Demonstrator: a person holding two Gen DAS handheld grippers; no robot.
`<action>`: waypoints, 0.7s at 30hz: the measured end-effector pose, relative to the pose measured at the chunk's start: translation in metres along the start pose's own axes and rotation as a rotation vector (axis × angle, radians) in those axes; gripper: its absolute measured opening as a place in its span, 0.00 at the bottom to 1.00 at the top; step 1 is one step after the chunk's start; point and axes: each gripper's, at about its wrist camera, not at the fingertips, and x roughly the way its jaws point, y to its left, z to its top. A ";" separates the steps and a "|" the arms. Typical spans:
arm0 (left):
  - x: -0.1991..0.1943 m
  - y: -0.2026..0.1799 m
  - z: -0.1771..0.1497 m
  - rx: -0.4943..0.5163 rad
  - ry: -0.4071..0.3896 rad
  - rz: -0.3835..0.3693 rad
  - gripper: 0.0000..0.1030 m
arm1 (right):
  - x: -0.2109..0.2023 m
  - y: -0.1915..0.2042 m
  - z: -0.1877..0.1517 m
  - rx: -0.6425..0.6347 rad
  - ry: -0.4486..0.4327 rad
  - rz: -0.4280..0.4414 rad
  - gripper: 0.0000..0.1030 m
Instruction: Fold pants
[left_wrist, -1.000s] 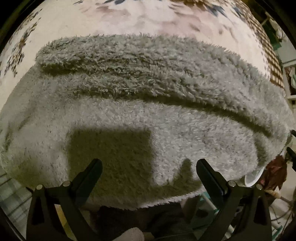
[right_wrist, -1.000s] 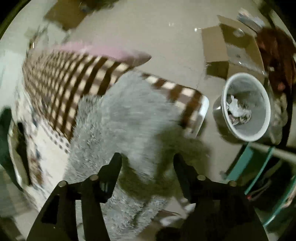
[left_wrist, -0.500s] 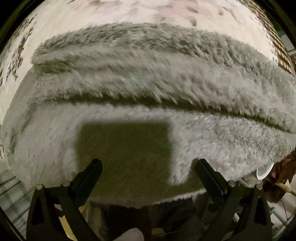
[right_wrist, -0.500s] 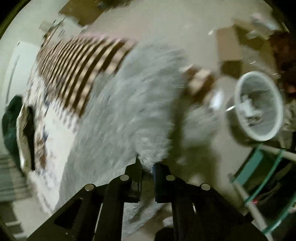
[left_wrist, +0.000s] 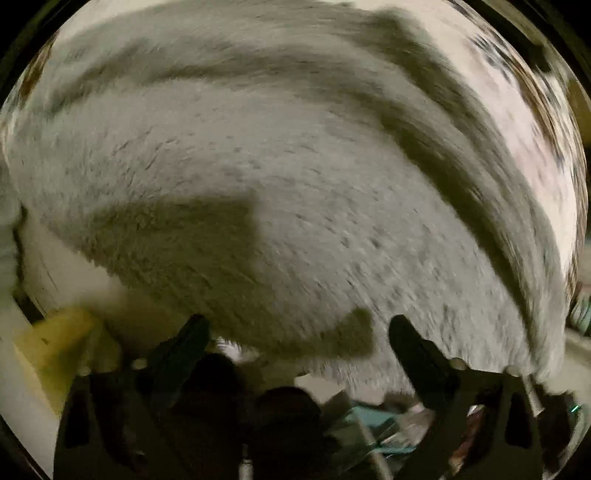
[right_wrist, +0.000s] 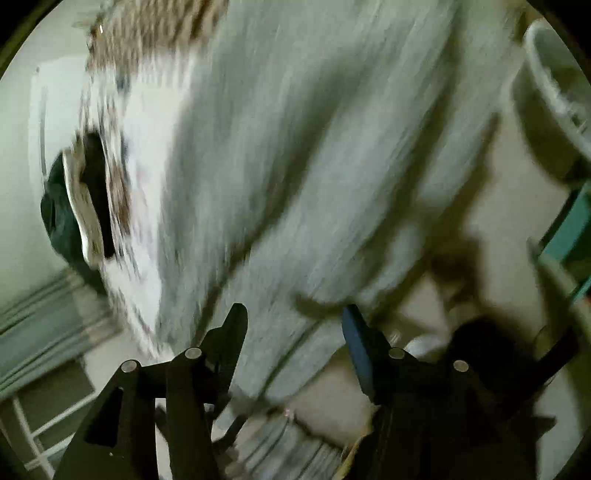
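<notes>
Motion blur smears the grey pants (right_wrist: 295, 155) throughout.

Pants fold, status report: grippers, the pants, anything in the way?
Left gripper closing, nothing pinched. Right gripper opening, pants behind the gap, not pinched. Pants lie folded on the blanket. Frames blurred; no obstruction visible.

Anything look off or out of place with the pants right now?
Nothing looks damaged or spilled. The fuzzy grey pants lie on the patterned bedding with long raised creases, so the fold is not flat yet. Motion blur hides finer detail.
</notes>
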 end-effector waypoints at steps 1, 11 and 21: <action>0.005 0.002 0.001 -0.016 -0.003 -0.002 0.68 | 0.016 0.005 -0.005 0.001 0.009 0.004 0.54; -0.007 0.030 -0.019 -0.041 -0.041 -0.036 0.05 | 0.039 0.054 -0.037 -0.122 -0.132 -0.183 0.06; 0.006 0.084 -0.026 -0.122 0.028 -0.142 0.06 | 0.022 0.034 -0.041 -0.144 -0.048 -0.304 0.06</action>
